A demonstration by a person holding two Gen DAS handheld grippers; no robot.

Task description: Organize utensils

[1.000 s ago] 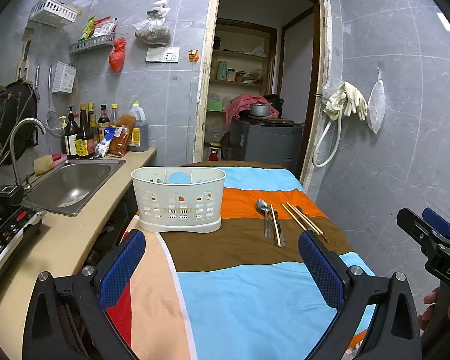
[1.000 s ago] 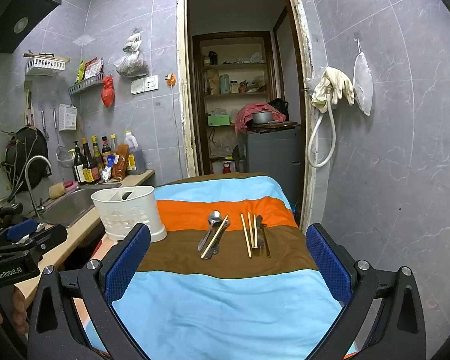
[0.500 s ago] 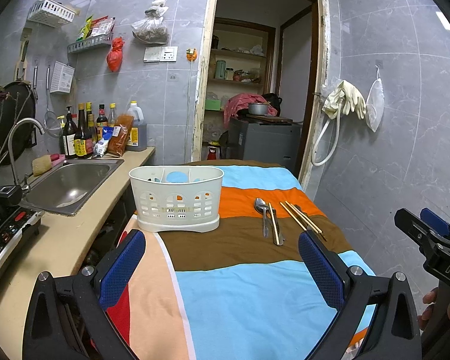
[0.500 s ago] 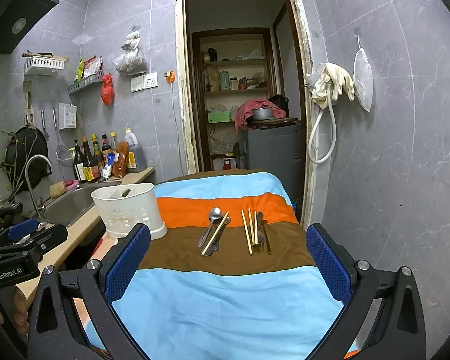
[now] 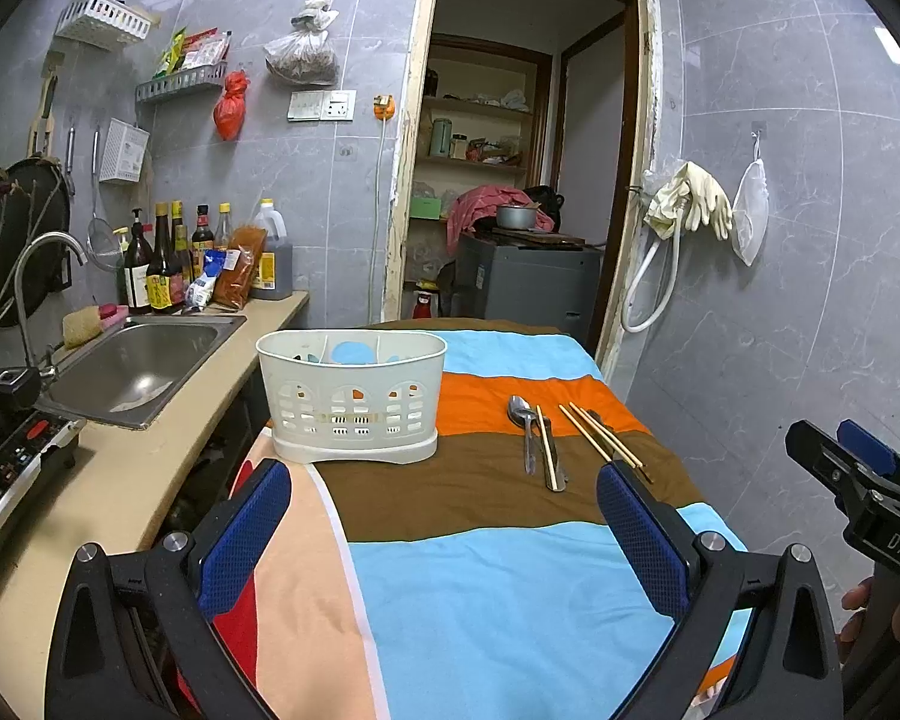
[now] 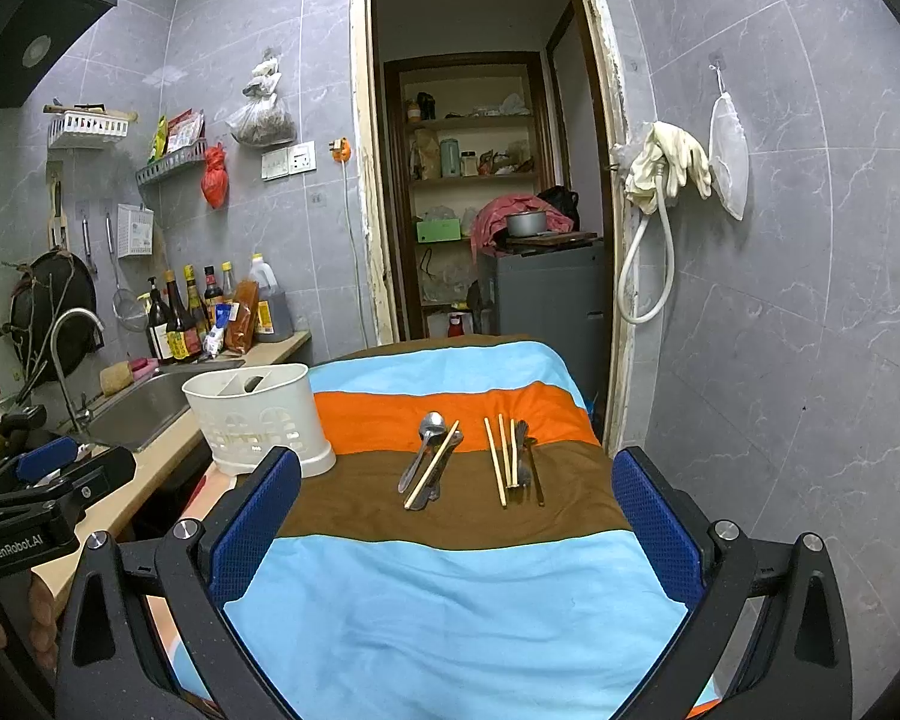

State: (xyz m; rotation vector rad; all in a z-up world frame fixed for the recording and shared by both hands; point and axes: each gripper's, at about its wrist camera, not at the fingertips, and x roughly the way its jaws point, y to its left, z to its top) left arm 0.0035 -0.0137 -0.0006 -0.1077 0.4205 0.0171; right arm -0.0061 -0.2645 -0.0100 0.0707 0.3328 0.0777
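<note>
A white plastic utensil basket (image 5: 351, 396) (image 6: 258, 417) with dividers stands at the left of a striped cloth-covered table (image 5: 498, 570) (image 6: 450, 600). On the brown and orange stripes lie a metal spoon (image 5: 523, 426) (image 6: 424, 444) with a chopstick (image 6: 432, 473) across it, and to the right several wooden chopsticks (image 5: 600, 435) (image 6: 501, 459) beside a dark utensil (image 6: 525, 462). My left gripper (image 5: 444, 534) is open and empty above the near table, short of the basket. My right gripper (image 6: 456, 540) is open and empty, short of the utensils.
A counter with a steel sink (image 5: 132, 366), faucet, bottles (image 5: 162, 264) and a stove panel (image 5: 6, 474) runs along the left. A doorway (image 5: 510, 180) with shelves and a grey cabinet is behind the table. A tiled wall with gloves and a hose (image 5: 678, 222) is on the right.
Both grippers have drifted very slightly; the view of the table and utensils is almost unchanged. Nothing was taken hold of or moved.
</note>
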